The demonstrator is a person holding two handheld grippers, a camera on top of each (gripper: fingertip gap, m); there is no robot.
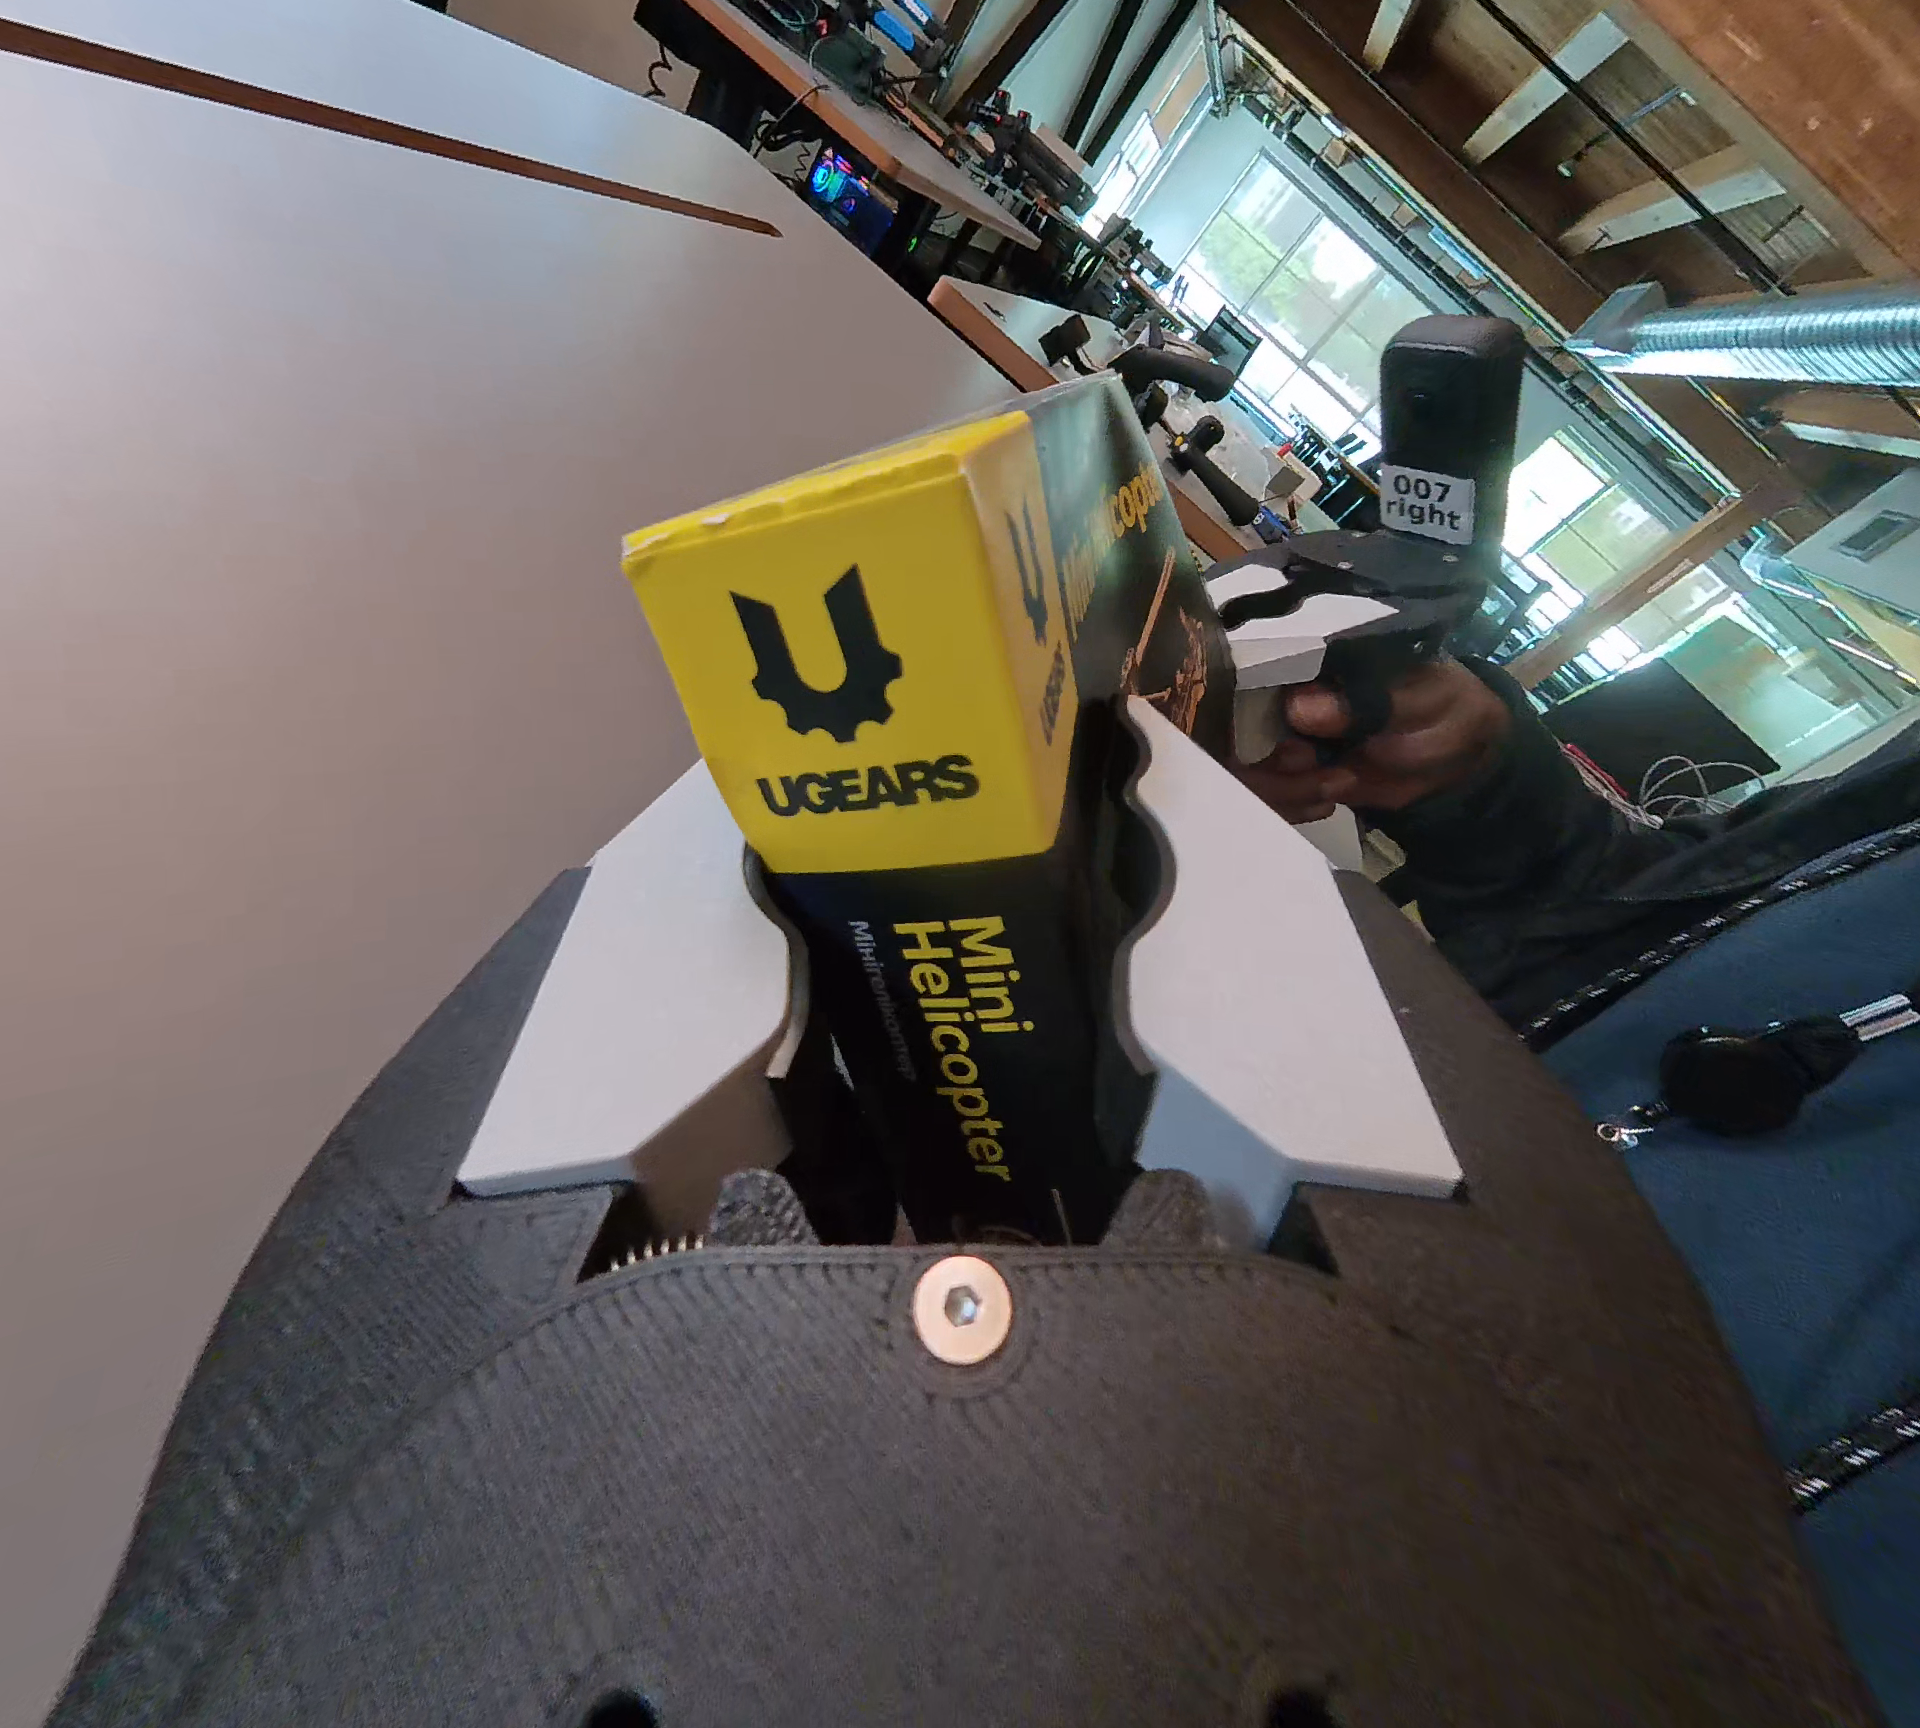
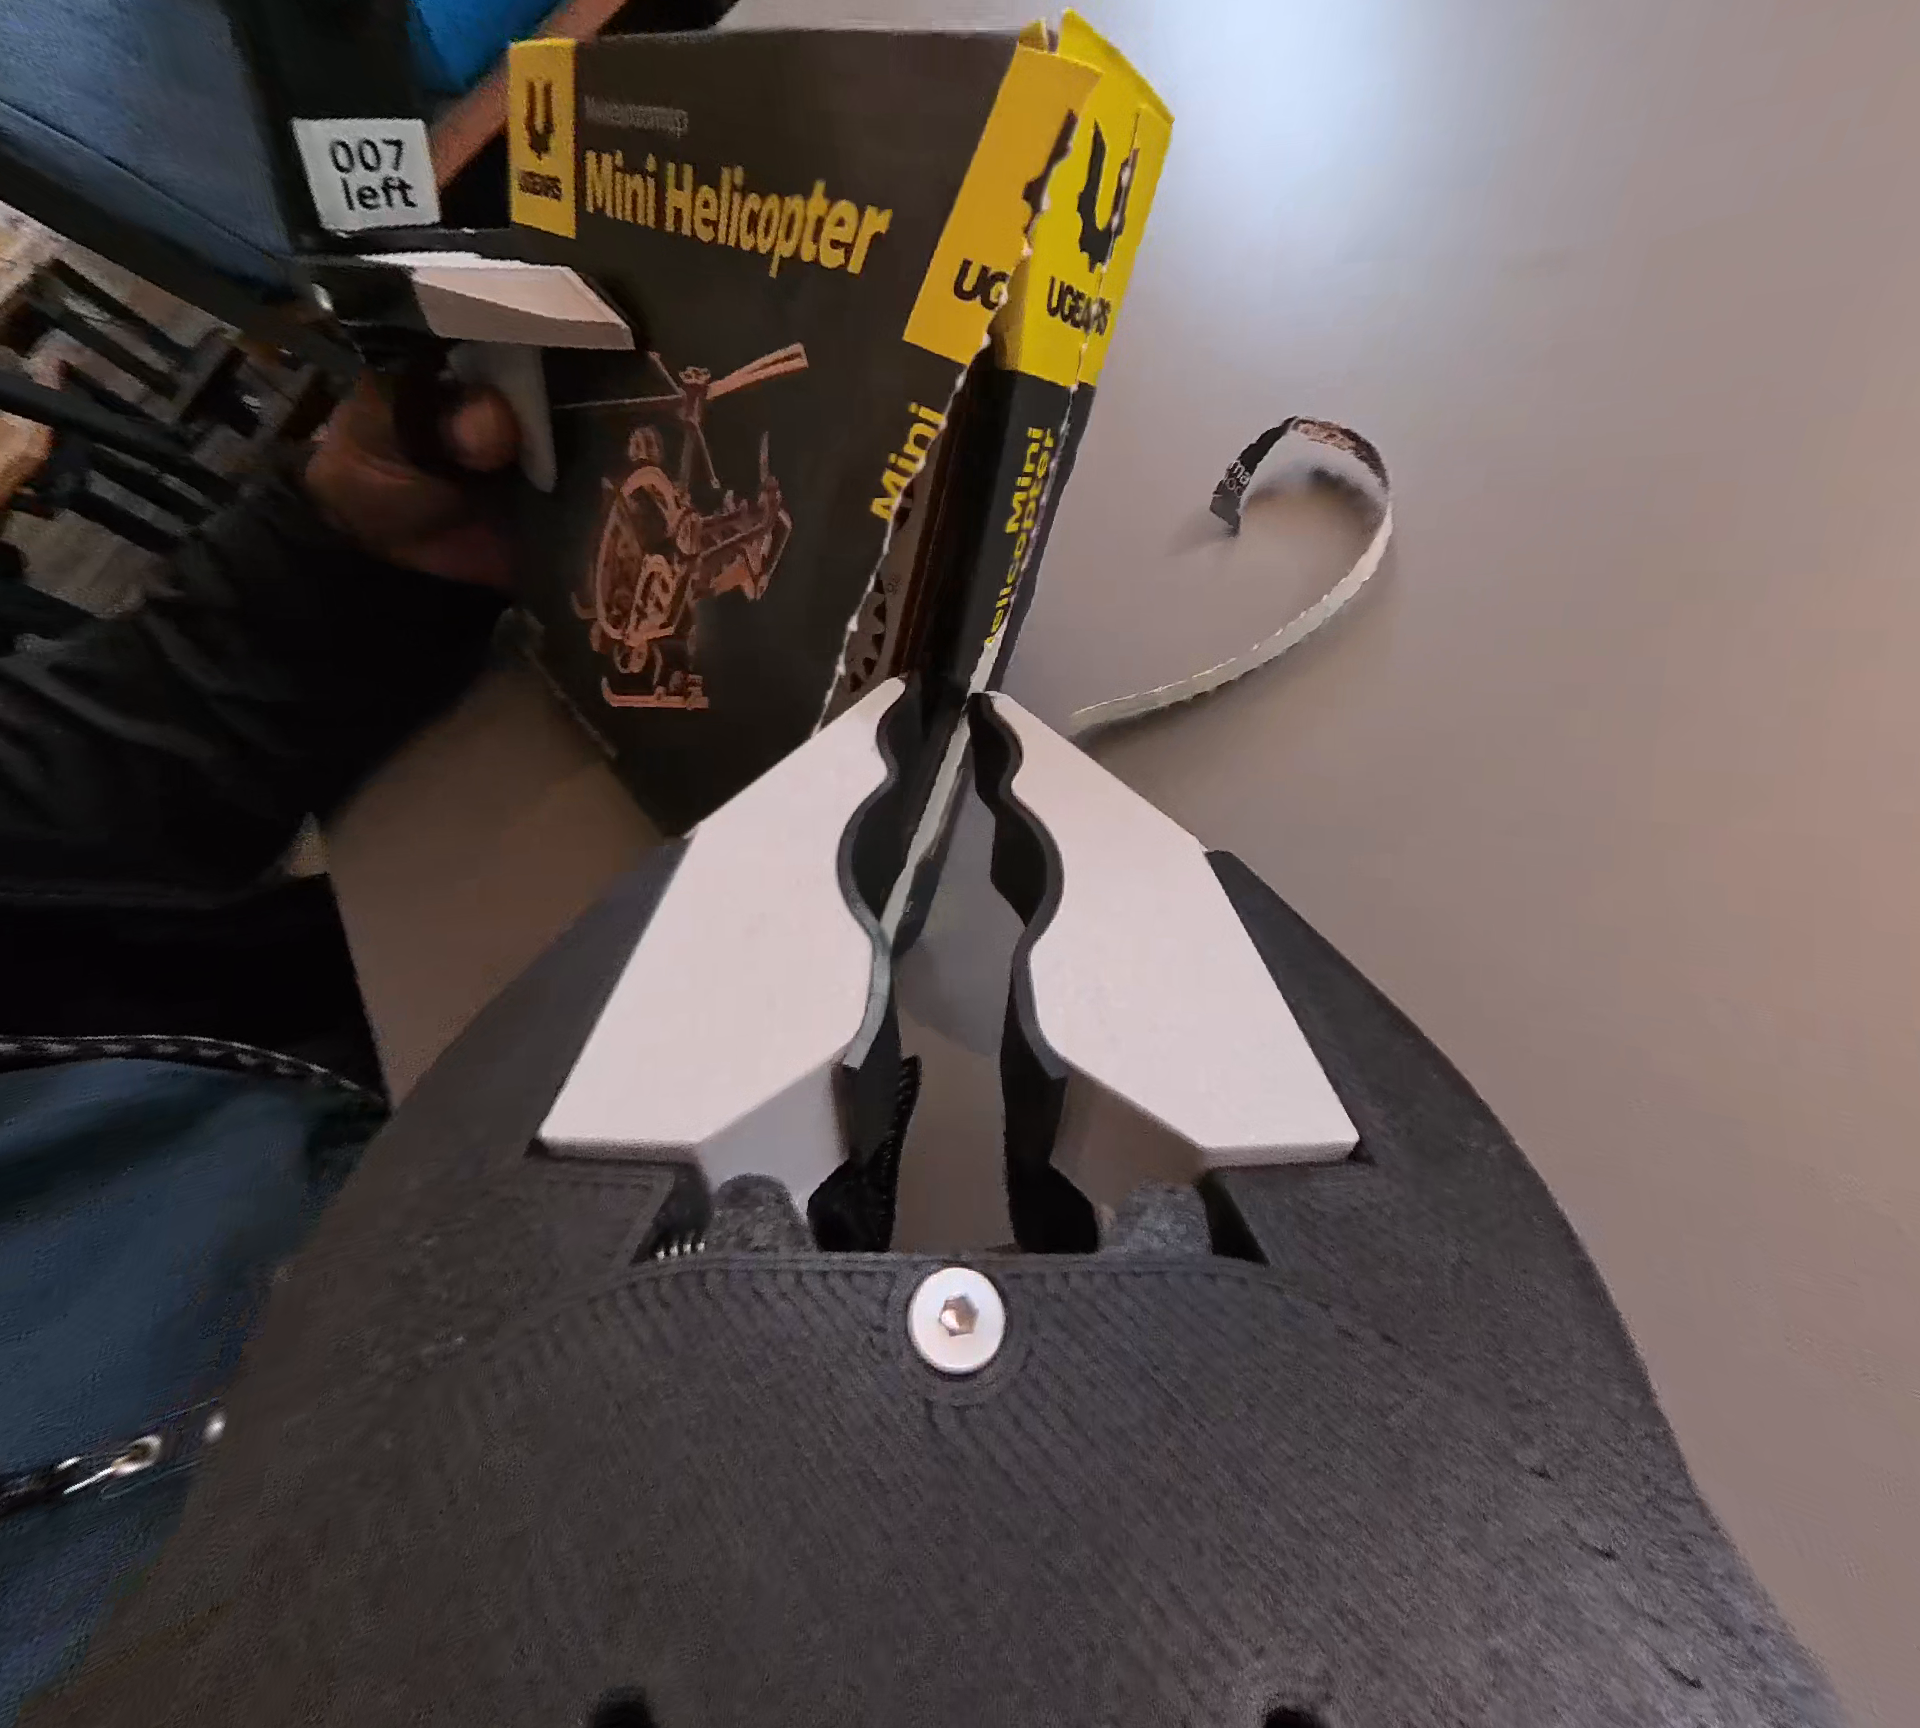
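While your left gripper (image 1: 961,857) clamps the black-and-yellow carton (image 1: 914,691) across its narrow body, the box stands up out of the jaws toward twelve o'clock in the left wrist view, lifted off the grey table (image 1: 312,535). Its end face is bright yellow with a black emblem, and the long sides are black with yellow lettering. On the broad black face, seen from the right wrist view, you have a copper-toned drawing of a small rotor machine.

Your right gripper (image 2: 940,733) is pinched shut on a loose flap (image 2: 1081,390) of that carton (image 2: 748,390), a thin black-and-yellow panel torn away along a ragged edge. A dark gap runs between the flap and the box body, narrow toward the yellow end and wider nearer your fingers. The flap's lower edge runs down between your grey fingers (image 2: 748,930).

At two o'clock from the right gripper, a curled strip (image 2: 1299,598) of torn card, white with a dark end, lies apart on the table (image 2: 1558,328).

In the left wrist view your right gripper (image 1: 1247,639) shows at three o'clock, touching the far side of the carton.
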